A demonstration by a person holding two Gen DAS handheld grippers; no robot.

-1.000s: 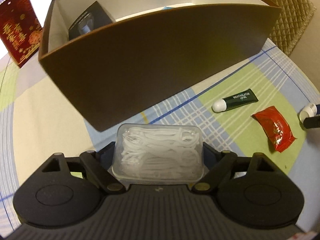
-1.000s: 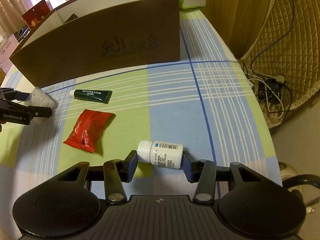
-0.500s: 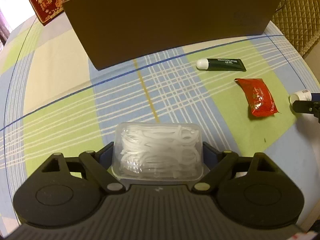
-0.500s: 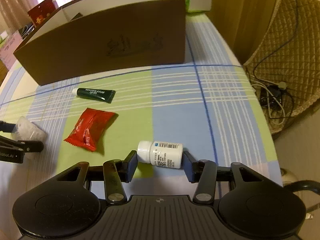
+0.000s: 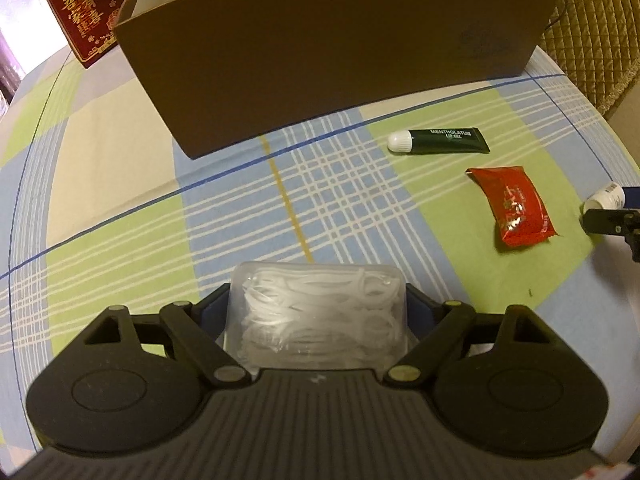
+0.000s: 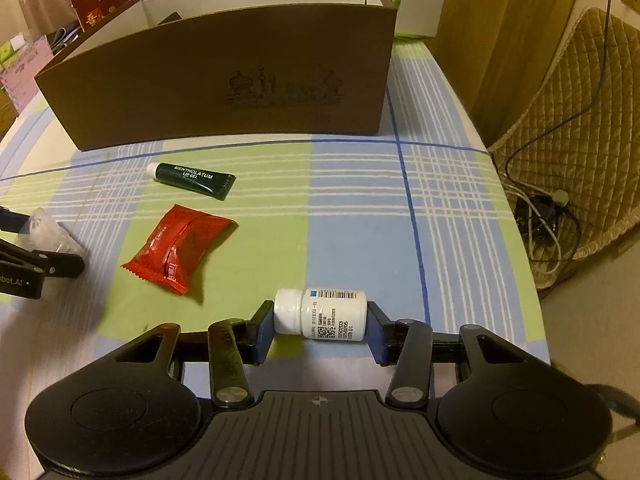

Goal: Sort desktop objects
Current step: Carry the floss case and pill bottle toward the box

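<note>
I've got the floss box (image 5: 316, 316) clamped in my left gripper (image 5: 316, 312) and the pill bottle (image 6: 320, 314) in my right gripper (image 6: 320, 320) — lip gel (image 5: 440, 140) and red packet (image 5: 512, 208) (both ahead) still wait outside the brown box (image 5: 332, 48).

Tube (image 6: 191, 180), packet (image 6: 176, 254) on tablecloth (image 6: 352, 208)

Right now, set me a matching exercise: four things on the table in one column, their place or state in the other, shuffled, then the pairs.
Things:
1. floss pick box
2. pill bottle
3. lip gel tube
4. red packet

Places:
A. lying loose, nearest the brown box
B. between the left gripper's pads
C. lying loose, between the tube and the bottle
D. on its side, clamped end to end in the right gripper

Pairs: 1-B, 2-D, 3-A, 4-C
</note>
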